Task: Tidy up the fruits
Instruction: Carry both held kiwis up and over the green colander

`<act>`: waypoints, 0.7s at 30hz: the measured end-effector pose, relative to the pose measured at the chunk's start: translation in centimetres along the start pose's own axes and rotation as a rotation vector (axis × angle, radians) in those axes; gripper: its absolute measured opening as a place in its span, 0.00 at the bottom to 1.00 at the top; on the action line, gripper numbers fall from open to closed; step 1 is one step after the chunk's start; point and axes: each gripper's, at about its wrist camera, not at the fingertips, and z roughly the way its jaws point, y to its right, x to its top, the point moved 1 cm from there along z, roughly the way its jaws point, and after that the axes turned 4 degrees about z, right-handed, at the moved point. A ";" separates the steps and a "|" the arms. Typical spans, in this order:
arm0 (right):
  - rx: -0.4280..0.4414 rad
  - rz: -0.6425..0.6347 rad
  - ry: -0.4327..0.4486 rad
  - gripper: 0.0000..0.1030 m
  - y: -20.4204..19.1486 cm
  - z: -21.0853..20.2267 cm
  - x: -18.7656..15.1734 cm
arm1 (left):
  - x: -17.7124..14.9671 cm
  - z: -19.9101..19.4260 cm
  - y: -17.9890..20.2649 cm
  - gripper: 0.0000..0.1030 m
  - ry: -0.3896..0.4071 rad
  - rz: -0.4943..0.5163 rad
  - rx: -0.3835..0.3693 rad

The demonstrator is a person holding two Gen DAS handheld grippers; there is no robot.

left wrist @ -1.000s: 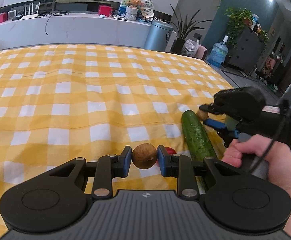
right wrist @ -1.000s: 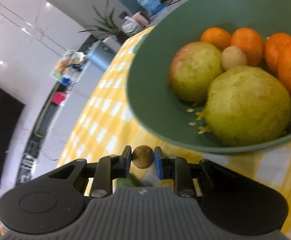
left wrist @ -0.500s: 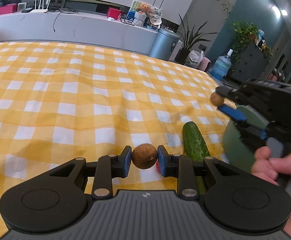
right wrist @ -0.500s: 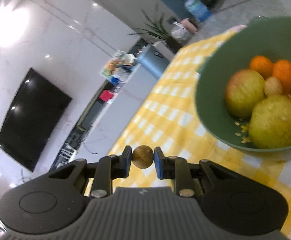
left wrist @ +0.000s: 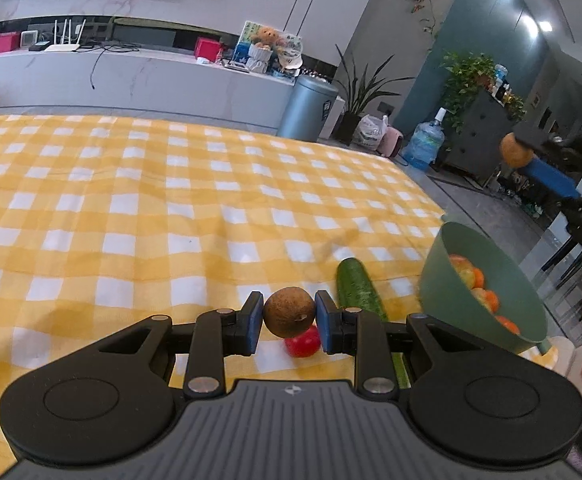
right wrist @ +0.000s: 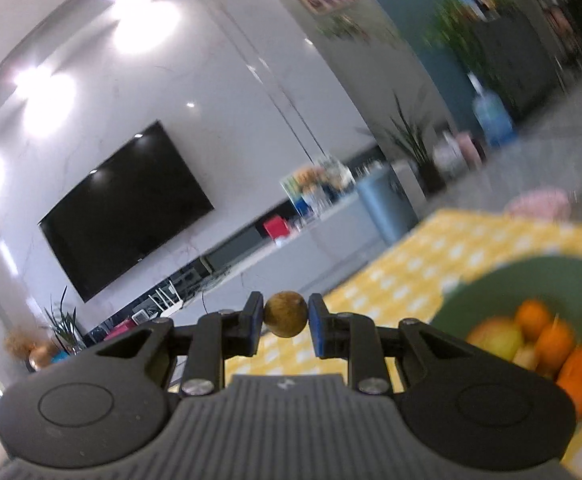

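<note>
The left tool (left wrist: 289,317) is clenching a small round brown fruit with a rough, matte, dusty skin (left wrist: 289,312) between its two blue pads, which are pressing on either side of it. The tool's body is showing as black moulded plastic with a ribbed grey grip plate and round metal pivot pins. Beneath it the counter is lying under a soft yellow-and-white checked cloth (left wrist: 131,208), slightly rumpled into shallow folds. Just below the held fruit a small glossy red round fruit (left wrist: 303,342) is resting on the cloth, partly hidden by the pads. Beside it to the right a long dark green cucumber with a bumpy skin (left wrist: 357,286) is lying with its rounded end pointing away from the camera. Further right a smooth, matte sage-green bowl with deep sloping walls (left wrist: 443,280) is sitting near the counter's edge, holding orange citrus fruits and a yellowish-red one.

The right tool (right wrist: 285,320) is grasping a second small round brown fruit, smoother and more golden in tone (right wrist: 285,319), squeezed between its blue pads. In the left wrist view this same tool is hanging in the air above and beyond the bowl, clear of the cloth. In the right wrist view the bowl is appearing blurred at the lower right, with rounded orange fruits and pale yellow-green ones heaped inside.
</note>
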 end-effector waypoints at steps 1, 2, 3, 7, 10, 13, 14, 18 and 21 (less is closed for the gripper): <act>0.008 -0.012 0.005 0.20 0.0 -0.4 0.5 | 0.1 -0.2 0.2 0.30 0.006 0.004 -0.006; 0.016 -0.020 0.006 0.20 0.1 -0.8 1.0 | 0.2 -0.5 0.6 0.30 0.014 0.013 -0.010; 0.023 -0.029 0.006 0.20 0.2 -1.2 1.6 | 0.4 -0.6 1.0 0.30 0.017 0.026 -0.007; 0.047 -0.051 0.014 0.20 1.4 -3.0 3.6 | 0.9 -1.3 3.4 0.30 0.047 0.106 0.033; 0.000 -0.105 0.024 0.20 2.3 -3.8 5.2 | 1.1 -1.5 5.0 0.30 0.060 0.133 0.027; -0.081 -0.142 0.024 0.20 3.8 -4.6 6.0 | 1.3 -1.4 6.8 0.30 0.071 0.166 0.017; -0.111 -0.158 0.028 0.20 4.2 -4.9 6.0 | 1.3 -1.3 7.5 0.30 0.074 0.173 0.008; -0.199 -0.220 -0.002 0.20 5.8 -4.8 6.0 | 1.8 -0.6 9.5 0.30 0.065 0.151 -0.050; -0.208 -0.195 -0.017 0.20 7.5 -4.7 6.0 | 2.0 0.4 11.2 0.30 0.040 0.137 -0.103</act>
